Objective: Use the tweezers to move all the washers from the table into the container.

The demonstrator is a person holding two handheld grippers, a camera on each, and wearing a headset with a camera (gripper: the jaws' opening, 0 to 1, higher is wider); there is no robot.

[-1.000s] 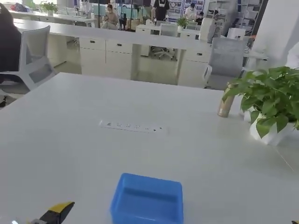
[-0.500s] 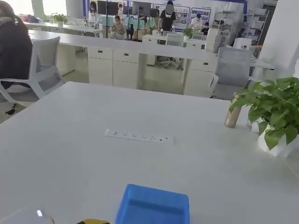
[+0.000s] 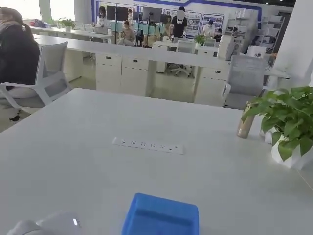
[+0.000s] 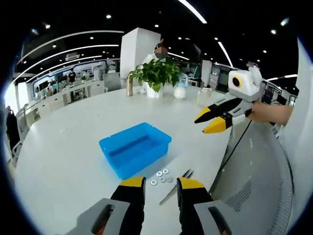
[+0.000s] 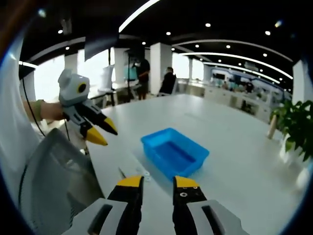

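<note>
Several washers (image 4: 163, 179) and tweezers (image 4: 174, 188) lie just ahead of the left tool (image 4: 161, 188). It and the right tool (image 5: 158, 183) gape slightly, empty.

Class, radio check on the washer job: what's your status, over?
Left tongs open, empty; right tongs open, empty. Washers and tweezers on table beside blue container, untouched. No obstruction seen.

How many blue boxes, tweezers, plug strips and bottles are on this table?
Blue plastic container: 1
Metal tweezers: 1
White power strip: 1
Tan bottle: 1
Total: 4
</note>
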